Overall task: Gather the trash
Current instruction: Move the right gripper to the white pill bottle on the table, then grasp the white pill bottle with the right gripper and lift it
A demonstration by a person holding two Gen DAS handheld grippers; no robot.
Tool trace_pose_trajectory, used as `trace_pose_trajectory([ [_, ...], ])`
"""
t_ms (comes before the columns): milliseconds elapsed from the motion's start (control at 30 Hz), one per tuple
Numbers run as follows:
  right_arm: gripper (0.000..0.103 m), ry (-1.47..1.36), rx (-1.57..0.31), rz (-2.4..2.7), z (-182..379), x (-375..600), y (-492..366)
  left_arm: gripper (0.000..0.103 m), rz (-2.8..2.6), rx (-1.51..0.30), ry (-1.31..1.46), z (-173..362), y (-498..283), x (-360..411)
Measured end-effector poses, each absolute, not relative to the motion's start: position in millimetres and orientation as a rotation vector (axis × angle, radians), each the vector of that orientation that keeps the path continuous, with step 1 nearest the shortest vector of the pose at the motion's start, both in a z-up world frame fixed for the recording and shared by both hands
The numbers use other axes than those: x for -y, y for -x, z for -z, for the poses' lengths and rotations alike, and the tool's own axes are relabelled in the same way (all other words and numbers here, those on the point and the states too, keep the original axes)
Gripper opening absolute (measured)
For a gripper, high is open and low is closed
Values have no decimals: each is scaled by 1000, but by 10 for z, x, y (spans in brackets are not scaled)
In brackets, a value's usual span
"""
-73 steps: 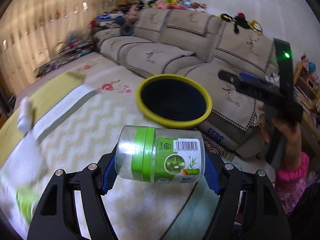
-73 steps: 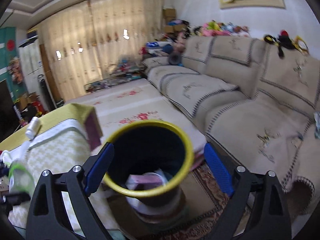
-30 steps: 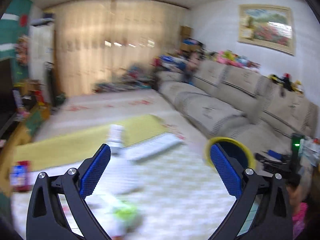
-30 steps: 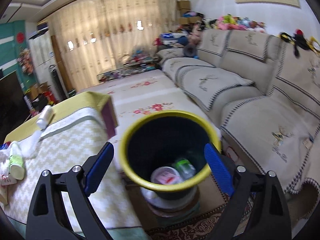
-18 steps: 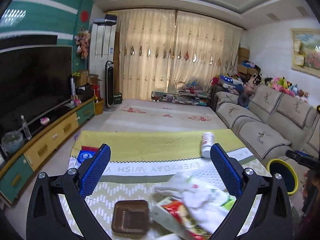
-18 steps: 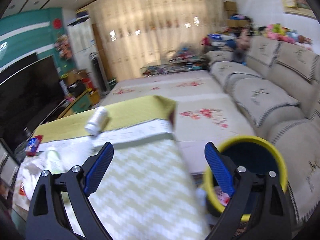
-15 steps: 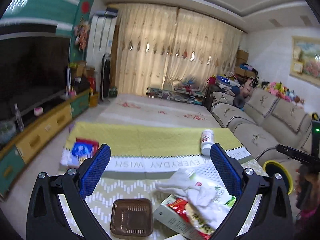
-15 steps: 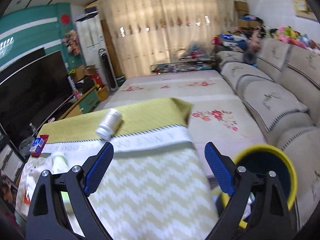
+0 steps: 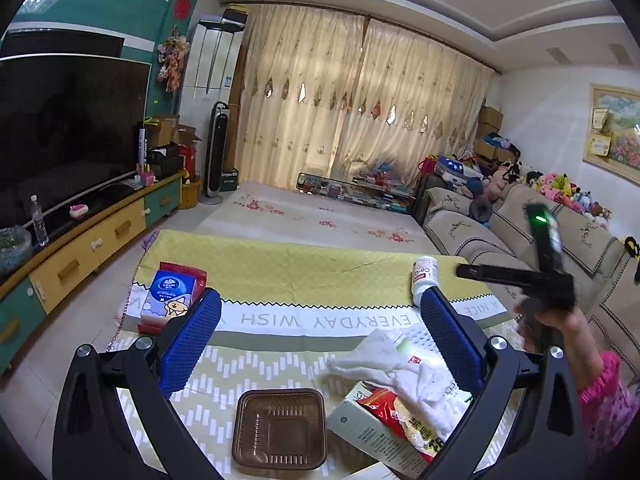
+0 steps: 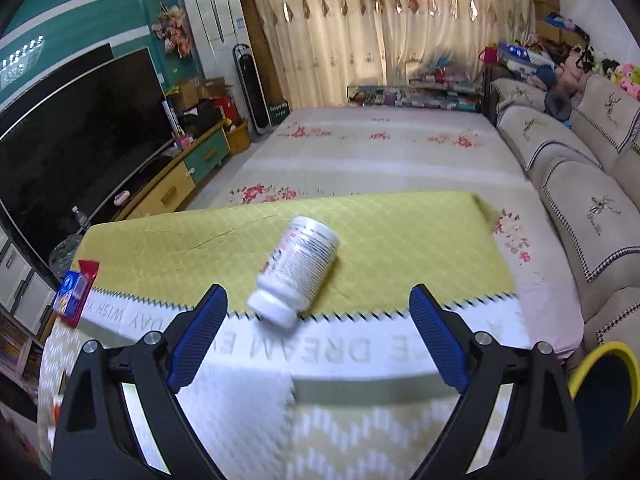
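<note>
While both tools are hanging empty over the table point(image 9: 280, 268), the step in hand is judged to be picking the next piece of trash.

- Tissue pack point(image 9: 170, 294): lying at the far left of the cloth, on a red packet.
- Left gripper point(image 9: 320, 338): spread wide, carrying nothing, hovering above the near clutter.
- Brown tray point(image 9: 279, 428): sitting flat, near edge of the table.
- Carton point(image 9: 380, 428): lying just right of the tray, a white cloth point(image 9: 404, 368) draping over it.
- White bottle point(image 10: 296, 268): lying on its side on the yellow band, cap toward the camera.
- Right gripper point(image 10: 318, 344): spread wide, empty, pointing at the bottle; next move is judged to be lowering to straddle it, then closing.
- Bin point(image 10: 604, 392): standing off the table's right end.
</note>
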State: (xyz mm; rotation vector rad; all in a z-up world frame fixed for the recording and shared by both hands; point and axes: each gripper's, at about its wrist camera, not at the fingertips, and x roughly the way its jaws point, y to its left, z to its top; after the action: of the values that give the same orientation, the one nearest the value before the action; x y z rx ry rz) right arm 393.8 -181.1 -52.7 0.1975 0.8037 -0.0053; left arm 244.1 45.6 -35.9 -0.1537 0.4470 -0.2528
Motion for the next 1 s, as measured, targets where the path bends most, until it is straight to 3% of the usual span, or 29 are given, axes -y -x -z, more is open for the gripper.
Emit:
trace_pose_trajectory([
  [133, 86, -220, -868, 19, 661, 1765, -4286, 98, 274, -474, 167, 374, -2448, -434],
  [267, 69, -235, -946, 14, 829, 1640, -4568, 98, 288, -484, 174, 383, -2422, -394],
  [467, 67, -238, -986, 34, 974, 1493, -4733, 98, 294, -483, 148, 388, -2404, -310],
  [533, 62, -239, -989, 41, 1000, 1460, -4779, 98, 296, -478, 142, 388, -2397, -306],
  [600, 48, -245, -992, 55, 1020, 1465, -4823, 98, 301, -476, 142, 367, -2369, -286],
  [1000, 47, -243, -901, 23, 714, 1646, -4351, 98, 311, -467, 132, 347, -2299, -233],
])
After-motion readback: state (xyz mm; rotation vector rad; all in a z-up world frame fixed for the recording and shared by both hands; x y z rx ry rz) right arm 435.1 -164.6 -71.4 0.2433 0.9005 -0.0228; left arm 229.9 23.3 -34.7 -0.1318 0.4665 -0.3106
